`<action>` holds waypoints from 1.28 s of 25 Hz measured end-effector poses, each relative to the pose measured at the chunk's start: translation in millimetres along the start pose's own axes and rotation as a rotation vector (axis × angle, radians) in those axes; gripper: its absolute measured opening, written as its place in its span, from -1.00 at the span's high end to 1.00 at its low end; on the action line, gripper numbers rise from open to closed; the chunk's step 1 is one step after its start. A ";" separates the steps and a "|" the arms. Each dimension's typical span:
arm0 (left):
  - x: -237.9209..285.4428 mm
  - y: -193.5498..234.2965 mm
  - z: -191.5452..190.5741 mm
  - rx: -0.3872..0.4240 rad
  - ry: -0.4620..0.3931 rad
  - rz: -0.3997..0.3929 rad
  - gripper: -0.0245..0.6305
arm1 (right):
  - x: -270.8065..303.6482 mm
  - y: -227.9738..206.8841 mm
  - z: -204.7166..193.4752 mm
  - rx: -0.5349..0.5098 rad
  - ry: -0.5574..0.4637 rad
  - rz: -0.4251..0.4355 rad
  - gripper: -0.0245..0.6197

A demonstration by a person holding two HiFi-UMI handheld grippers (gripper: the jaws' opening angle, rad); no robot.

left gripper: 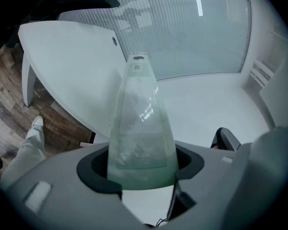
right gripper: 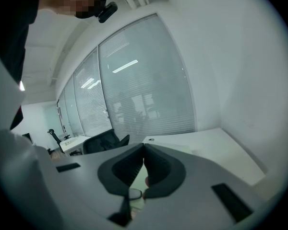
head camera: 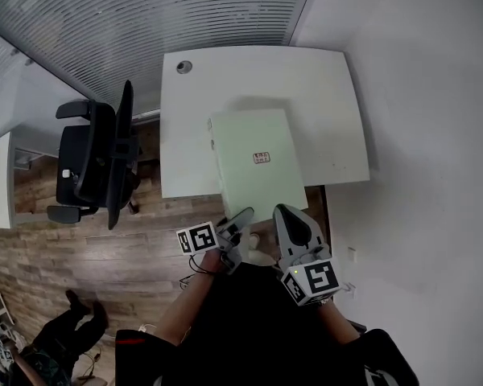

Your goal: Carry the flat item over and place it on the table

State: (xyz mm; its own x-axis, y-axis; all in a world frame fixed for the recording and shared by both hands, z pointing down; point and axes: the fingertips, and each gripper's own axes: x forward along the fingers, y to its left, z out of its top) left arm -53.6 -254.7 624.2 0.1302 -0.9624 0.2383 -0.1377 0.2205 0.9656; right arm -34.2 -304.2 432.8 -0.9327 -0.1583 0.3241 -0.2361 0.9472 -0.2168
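- The pale green flat item [head camera: 253,163] lies lengthwise over the white desk [head camera: 322,95], its near end past the desk's front edge.
- The left tool [head camera: 238,219], turned on its side, is clenched across that near end.
- The right tool [head camera: 285,212] is pinched on the near right corner, with a green sliver between its pads.
- A black office chair [head camera: 97,163] stands left of the desk.

Wood-plank floor [head camera: 105,248], black office chair [head camera: 97,163], white table [head camera: 306,79], slatted blinds [head camera: 145,14] across glass wall, plain white wall [head camera: 435,135]
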 end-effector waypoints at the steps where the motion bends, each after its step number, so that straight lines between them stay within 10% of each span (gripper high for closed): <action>1: 2.4 2.9 3.7 -0.004 0.000 0.001 0.06 | 5.1 -1.7 -1.0 0.006 0.007 -0.001 0.92; 32: 72.5 71.8 81.0 0.076 0.076 0.169 -0.01 | 89.3 -62.6 -8.8 0.054 0.101 -0.036 0.92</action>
State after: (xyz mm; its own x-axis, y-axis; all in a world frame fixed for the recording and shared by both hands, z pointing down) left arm -133.6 -321.4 702.4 0.1724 -0.8973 0.4064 -0.2374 0.3625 0.9012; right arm -100.3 -375.1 483.4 -0.8917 -0.1605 0.4232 -0.2860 0.9245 -0.2520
